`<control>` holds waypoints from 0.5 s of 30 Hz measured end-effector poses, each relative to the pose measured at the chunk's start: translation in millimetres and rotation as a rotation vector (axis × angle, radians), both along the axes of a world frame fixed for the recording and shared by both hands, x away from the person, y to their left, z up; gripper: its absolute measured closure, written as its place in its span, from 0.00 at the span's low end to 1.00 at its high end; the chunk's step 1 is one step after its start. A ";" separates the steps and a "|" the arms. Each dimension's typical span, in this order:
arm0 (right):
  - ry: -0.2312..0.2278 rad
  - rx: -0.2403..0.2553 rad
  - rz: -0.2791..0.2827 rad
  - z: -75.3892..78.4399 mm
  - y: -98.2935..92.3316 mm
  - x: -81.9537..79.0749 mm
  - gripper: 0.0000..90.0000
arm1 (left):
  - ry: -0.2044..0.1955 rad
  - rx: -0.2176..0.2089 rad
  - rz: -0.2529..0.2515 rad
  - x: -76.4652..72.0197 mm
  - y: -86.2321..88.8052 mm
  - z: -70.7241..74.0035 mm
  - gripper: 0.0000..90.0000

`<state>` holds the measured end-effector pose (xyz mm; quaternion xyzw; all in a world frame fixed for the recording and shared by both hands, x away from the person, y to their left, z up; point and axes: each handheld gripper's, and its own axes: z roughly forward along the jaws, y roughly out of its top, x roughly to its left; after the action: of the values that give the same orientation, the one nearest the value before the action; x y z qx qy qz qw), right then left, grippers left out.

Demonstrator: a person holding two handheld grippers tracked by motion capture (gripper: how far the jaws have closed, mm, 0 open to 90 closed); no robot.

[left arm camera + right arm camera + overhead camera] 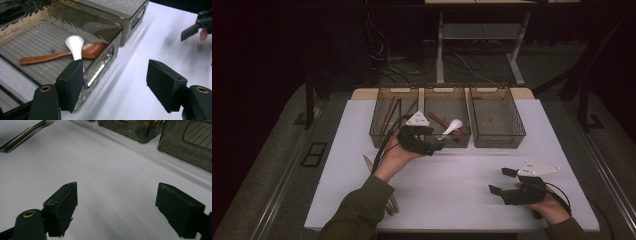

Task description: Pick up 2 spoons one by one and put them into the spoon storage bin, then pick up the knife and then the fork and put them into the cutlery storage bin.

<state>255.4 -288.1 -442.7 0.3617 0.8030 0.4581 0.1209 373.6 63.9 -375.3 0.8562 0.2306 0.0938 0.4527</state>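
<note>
A white spoon (454, 125) (75, 45) lies in the middle translucent bin (445, 91) (111, 53), its bowl resting across a brown wooden spoon (92, 50) (437, 120). My left gripper (438, 145) (116, 72) hovers at that bin's front wall, open, with only white tabletop between its pads. The white spoon's handle runs down behind the left pad, and whether they touch is hidden. My right gripper (500, 181) (117, 191) rests low over the table's right front, open with nothing between its fingers.
Three bins stand in a row at the back. The left bin (379, 134) holds chopsticks, and the right bin (498, 141) (187, 147) looks nearly bare. Several forks (389, 202) (25, 135) lie on the white table (462, 170) at the front left.
</note>
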 end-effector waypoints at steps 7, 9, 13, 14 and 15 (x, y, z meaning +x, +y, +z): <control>0.005 0.000 -0.003 -0.1 0.2 -0.2 0.19 | 0.002 -0.004 -0.007 -15.5 9.5 -4.3 0.33; 0.002 0.002 -0.003 0.2 0.1 -0.1 0.19 | 0.000 -0.009 -0.010 -20.4 12.3 -5.4 0.33; 0.000 0.000 -0.003 0.1 0.1 0.4 0.19 | 0.004 -0.007 -0.015 -30.8 20.4 -8.4 0.34; 0.000 0.001 -0.004 0.2 0.1 0.5 0.19 | 0.004 -0.006 -0.013 -33.7 22.9 -9.7 0.35; 0.000 0.001 -0.003 0.2 0.1 0.6 0.19 | 0.003 -0.008 -0.015 -36.5 25.8 -11.1 0.37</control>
<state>256.0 -288.0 -442.5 0.3630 0.8021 0.4584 0.1212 337.2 89.7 -386.4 0.8562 0.2252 0.0884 0.4564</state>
